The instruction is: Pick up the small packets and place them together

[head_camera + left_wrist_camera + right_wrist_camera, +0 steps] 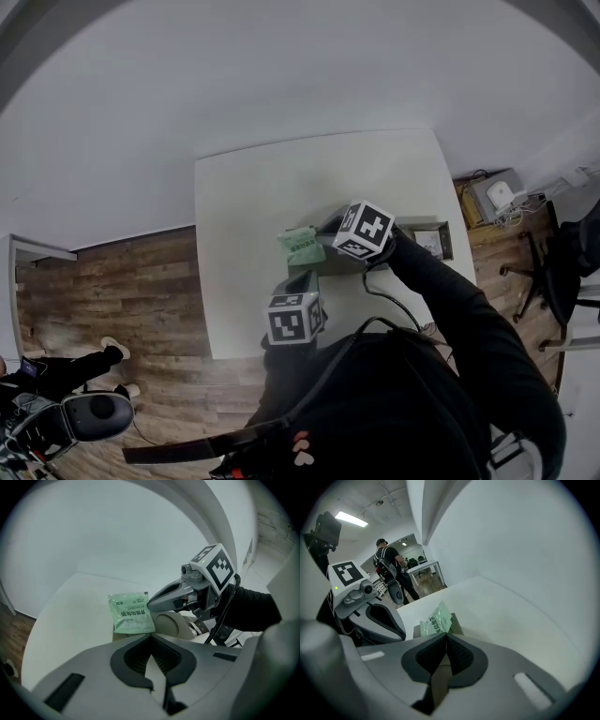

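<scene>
The right gripper (445, 636) is clamping its jaws on one edge of the green packet (132, 613), which is sticking out past the jaw tips over the white desk (70, 606). The left gripper (151, 637) is hovering just short of the packet, its jaws pressed together with nothing between them.

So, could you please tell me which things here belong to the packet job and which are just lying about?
Job: green packet, pinched in the shut right gripper; left gripper, shut and empty; white table.
Lying about: office chair; grey device beside the table; person in the background.
</scene>
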